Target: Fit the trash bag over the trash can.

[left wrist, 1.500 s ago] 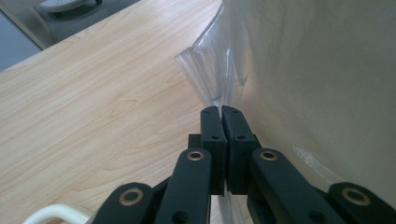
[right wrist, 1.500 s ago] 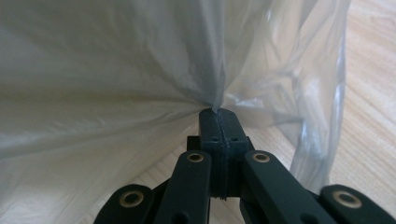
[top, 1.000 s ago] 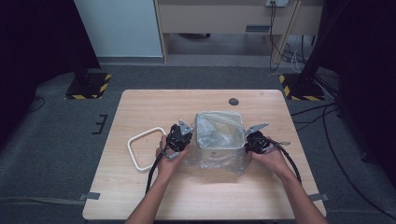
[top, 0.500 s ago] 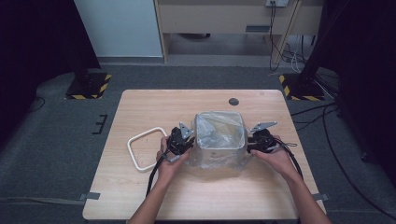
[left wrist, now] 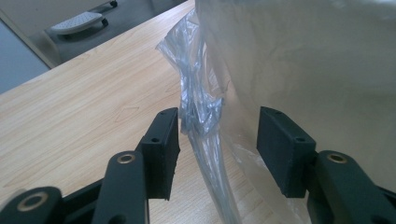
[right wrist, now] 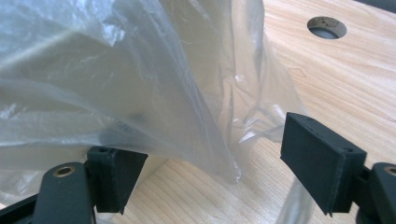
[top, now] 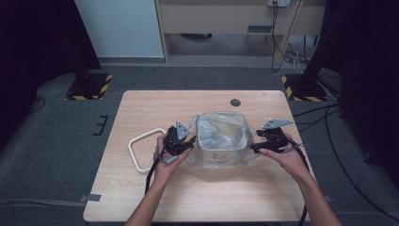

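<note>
Table: white frame left of bagged bin; left gripper, right gripper just opened, bag film loose between pads, previously pinched

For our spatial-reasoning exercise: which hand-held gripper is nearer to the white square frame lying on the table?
Left. The left hand-held gripper sits between the white square frame and the plastic-covered box, close beside the frame. The right hand-held gripper is beyond the box's far side.

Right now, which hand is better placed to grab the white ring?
Left. The left gripper, fingers just opened around the bag, sits beside the white ring; the right gripper, likewise opened around it, is beyond the bin.
</note>
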Demonstrator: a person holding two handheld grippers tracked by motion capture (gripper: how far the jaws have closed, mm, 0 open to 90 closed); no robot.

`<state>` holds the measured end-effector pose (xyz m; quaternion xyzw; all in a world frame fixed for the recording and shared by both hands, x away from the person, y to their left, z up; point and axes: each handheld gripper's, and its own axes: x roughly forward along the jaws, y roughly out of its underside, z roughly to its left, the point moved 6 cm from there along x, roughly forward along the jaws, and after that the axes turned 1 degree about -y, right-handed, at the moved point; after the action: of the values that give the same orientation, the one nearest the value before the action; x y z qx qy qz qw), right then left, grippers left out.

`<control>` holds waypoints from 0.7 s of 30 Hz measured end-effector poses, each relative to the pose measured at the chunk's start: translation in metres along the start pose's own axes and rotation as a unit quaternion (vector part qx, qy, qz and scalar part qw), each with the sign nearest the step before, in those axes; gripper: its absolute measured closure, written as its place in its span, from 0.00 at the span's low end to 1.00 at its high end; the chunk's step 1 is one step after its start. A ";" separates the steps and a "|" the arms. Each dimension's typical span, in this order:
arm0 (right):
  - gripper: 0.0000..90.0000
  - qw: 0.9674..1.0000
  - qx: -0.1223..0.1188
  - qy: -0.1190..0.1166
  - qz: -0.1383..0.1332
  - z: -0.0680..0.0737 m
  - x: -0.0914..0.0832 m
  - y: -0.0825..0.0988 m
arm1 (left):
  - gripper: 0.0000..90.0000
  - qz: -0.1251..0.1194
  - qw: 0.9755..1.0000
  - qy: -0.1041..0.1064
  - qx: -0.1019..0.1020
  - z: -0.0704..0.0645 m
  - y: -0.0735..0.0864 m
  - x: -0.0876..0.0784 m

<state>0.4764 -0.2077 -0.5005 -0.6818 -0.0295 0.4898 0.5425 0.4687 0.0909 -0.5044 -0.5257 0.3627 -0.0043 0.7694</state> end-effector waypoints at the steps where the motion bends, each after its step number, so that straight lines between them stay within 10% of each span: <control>1: 0.25 1.000 -0.001 -0.001 0.001 0.000 0.000 0.000 | 0.53 -0.001 1.000 0.000 -0.001 0.000 -0.001 -0.001; 7: 0.28 1.000 -0.005 -0.001 0.005 -0.001 -0.010 0.004 | 0.53 0.000 1.000 0.001 0.002 0.000 0.000 -0.006; 21: 0.67 0.999 -0.038 -0.002 -0.002 0.005 -0.039 0.019 | 0.58 -0.010 1.000 0.014 0.020 -0.007 0.004 -0.030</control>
<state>0.4436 -0.2346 -0.4894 -0.7009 -0.0502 0.4883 0.5174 0.4410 0.0986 -0.4925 -0.5139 0.3683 -0.0265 0.7743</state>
